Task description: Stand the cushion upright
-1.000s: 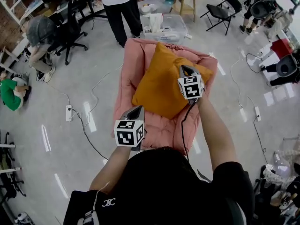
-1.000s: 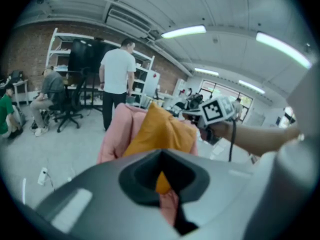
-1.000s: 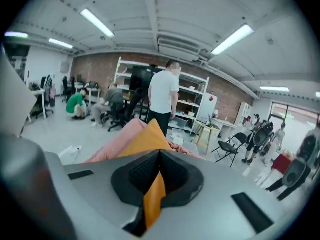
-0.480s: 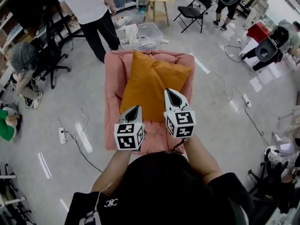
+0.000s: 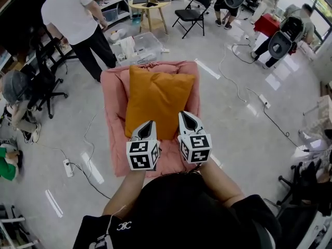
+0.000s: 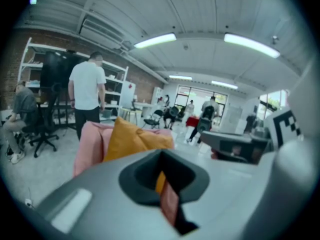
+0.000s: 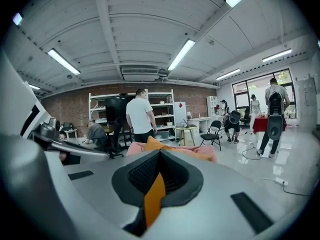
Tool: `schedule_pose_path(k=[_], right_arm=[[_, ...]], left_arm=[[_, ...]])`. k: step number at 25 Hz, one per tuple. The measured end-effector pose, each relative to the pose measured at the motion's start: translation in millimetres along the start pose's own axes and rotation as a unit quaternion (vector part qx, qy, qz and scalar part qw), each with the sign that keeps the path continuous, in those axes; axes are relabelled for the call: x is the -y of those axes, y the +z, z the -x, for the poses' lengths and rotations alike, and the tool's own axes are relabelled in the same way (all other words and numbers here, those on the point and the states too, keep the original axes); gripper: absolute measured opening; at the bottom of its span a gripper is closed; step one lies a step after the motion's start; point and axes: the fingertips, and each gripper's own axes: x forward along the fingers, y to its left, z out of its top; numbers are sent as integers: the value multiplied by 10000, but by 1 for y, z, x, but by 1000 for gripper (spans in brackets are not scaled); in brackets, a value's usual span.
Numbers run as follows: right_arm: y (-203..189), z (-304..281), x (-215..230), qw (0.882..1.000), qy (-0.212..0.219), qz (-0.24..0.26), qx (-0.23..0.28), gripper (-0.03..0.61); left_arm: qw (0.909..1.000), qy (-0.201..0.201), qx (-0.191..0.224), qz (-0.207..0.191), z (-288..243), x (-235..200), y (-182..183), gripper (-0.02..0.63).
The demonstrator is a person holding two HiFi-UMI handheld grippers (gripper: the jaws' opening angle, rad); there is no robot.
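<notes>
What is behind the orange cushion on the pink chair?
The padded back of the pink chair shows above and beside the orange cushion, which leans on it. The cushion covers the back's middle; anything between them cannot be seen.

left claw [image 5: 148,125]: grey shell, black-white square markers | right claw [image 5: 187,118]: same | top [image 5: 181,209]: black, short-sleeved, white logo [image 5: 120,224]

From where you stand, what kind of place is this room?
Probably a shared workshop or lab, not a home: metal shelving against a brick wall, a folding chair on a bare glossy floor, and a power strip lying on it.
</notes>
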Motion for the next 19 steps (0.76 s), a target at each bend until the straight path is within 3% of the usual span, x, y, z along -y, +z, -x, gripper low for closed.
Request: schedule_pose_path(k=[7,19], right_arm=[[5,0,-2,9996,-21,221,180,-3],[-2,-11,-25,9994,256,226,4,-3]], left_arm=[[9999,97,-28,1,-2,-4,2,-2],[9997,207,-138,73,4,-21,-7,-2]])
